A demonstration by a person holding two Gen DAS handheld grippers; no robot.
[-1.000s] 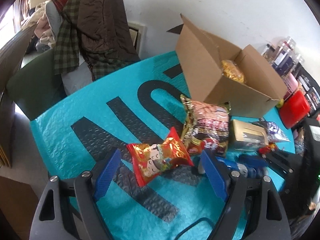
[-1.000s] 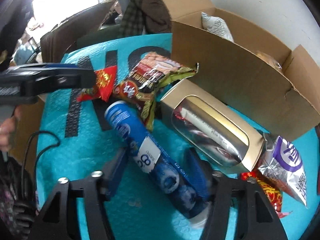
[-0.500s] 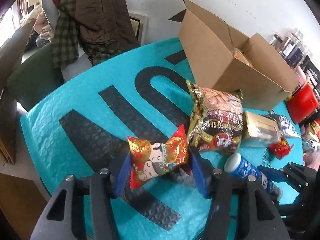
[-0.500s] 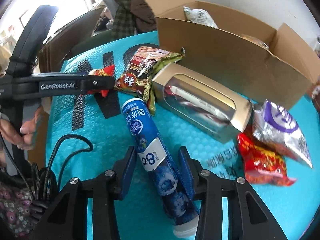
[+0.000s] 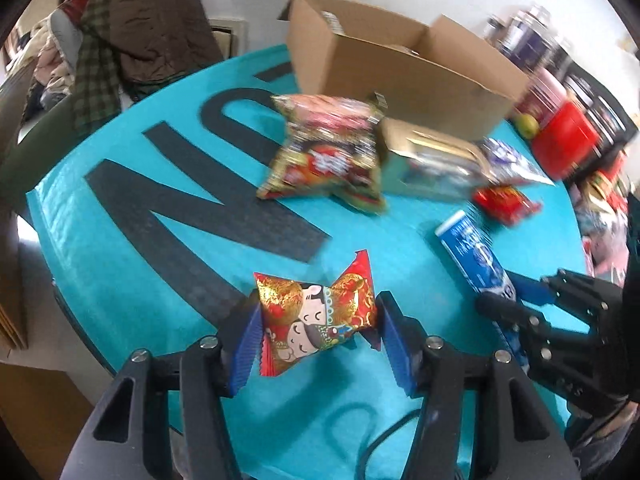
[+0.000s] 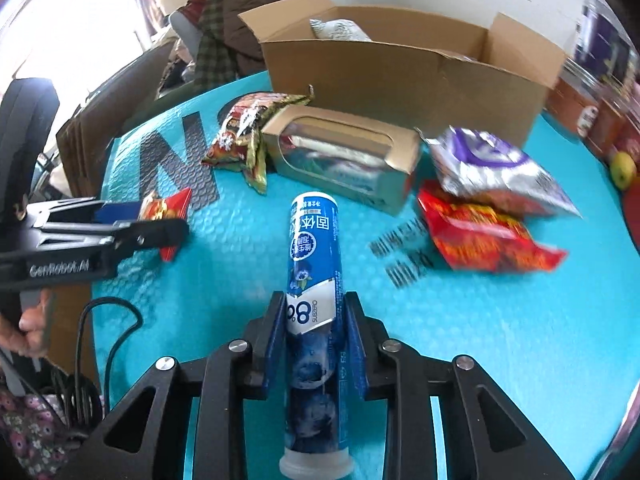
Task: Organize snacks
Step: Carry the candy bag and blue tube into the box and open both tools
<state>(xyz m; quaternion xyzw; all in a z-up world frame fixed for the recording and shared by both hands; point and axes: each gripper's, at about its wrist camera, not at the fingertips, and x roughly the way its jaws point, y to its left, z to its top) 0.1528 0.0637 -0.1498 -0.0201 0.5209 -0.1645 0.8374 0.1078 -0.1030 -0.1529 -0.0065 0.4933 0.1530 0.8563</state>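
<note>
A red and gold snack packet (image 5: 316, 320) sits between the blue pads of my left gripper (image 5: 320, 336), which is shut on it low over the teal mat (image 5: 100, 240). My right gripper (image 6: 316, 332) is closing tight on a blue tube (image 6: 314, 240), its pads pressing both sides near the white cap end. The tube points away from me toward the open cardboard box (image 6: 400, 80), which holds some bags. In the right wrist view the left gripper (image 6: 156, 220) with its packet (image 6: 168, 208) is at the left. The left wrist view shows the right gripper (image 5: 500, 292) on the tube (image 5: 468, 244) at the right.
In front of the box lie a brown-red snack bag (image 5: 324, 160), a windowed carton (image 6: 340, 156), a silver-purple bag (image 6: 488, 164) and a red bag (image 6: 480, 236). A green apple (image 6: 622, 168) and red container (image 5: 564, 140) stand right. Clothes (image 5: 120, 40) hang beyond the table; a cable (image 6: 108, 320) trails left.
Both grippers have closed: the left on the red packet, the right on the blue tube, which now lies straight along its fingers. Both hands have drawn back from the box.
</note>
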